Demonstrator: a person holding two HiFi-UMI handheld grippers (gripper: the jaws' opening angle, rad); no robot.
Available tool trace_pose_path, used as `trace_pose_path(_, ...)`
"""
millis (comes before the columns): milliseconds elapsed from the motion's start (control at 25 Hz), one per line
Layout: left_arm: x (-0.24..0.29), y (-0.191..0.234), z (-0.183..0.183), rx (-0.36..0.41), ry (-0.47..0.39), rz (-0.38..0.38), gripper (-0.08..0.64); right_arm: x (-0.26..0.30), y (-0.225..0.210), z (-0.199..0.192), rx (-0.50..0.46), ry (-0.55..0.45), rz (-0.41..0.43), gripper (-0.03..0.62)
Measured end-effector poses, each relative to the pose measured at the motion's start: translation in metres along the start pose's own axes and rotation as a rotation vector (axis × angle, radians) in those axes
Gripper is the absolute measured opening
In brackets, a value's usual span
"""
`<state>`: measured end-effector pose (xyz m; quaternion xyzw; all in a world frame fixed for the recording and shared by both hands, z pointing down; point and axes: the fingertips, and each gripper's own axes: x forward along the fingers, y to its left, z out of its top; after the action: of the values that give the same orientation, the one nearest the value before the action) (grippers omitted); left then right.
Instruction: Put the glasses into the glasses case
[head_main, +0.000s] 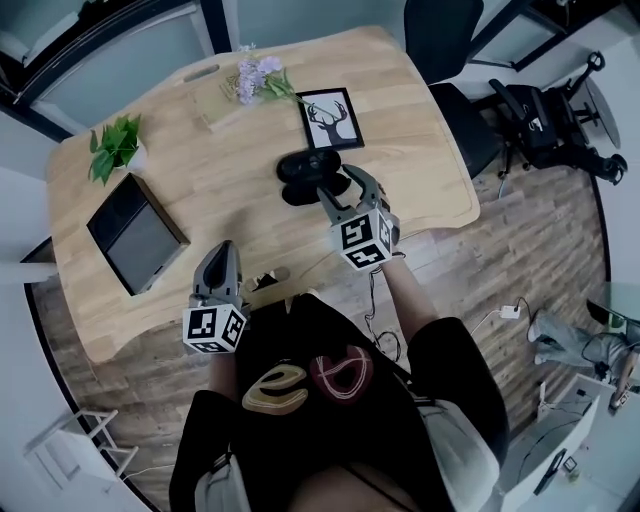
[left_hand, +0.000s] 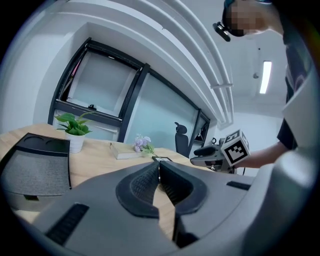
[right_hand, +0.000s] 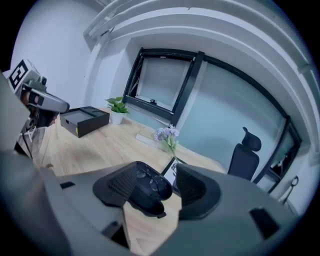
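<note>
The left gripper (head_main: 222, 252) is held in close and points almost level, its jaws pressed together. The right gripper (head_main: 345, 192) reaches farther out, tipped down, jaws spread wide, holding nothing.

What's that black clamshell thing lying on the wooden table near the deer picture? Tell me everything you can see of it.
It is a glasses case, black and matte, with rounded ends. It lies open on the wooden table, its two halves spread side by side, just in front of the deer picture. A pair of thin-rimmed glasses rests inside one half. The right gripper hovers over it with jaws apart, not touching it.
</note>
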<state>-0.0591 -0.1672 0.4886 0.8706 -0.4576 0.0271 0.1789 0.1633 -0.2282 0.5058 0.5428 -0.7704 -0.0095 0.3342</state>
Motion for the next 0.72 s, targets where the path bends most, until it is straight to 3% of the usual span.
trace_pose_path(280, -0.004, -0.027, 0.004, 0.006, -0.018, -0.053, 0.018, -0.04, 0.003, -0.006, 0.108, -0.037, -0.071, 0.238)
trace_pose_path(480, -0.006, -0.046, 0.002, 0.021, -0.023, -0.087, 0.02, -0.066, 0.002, -0.01, 0.276, -0.114, -0.121, 0.238)
trace_pose_path(720, -0.007, -0.068, -0.003, 0.022, -0.013, -0.127, 0.019, -0.086, 0.021, -0.026, 0.263, -0.098, -0.111, 0.238)
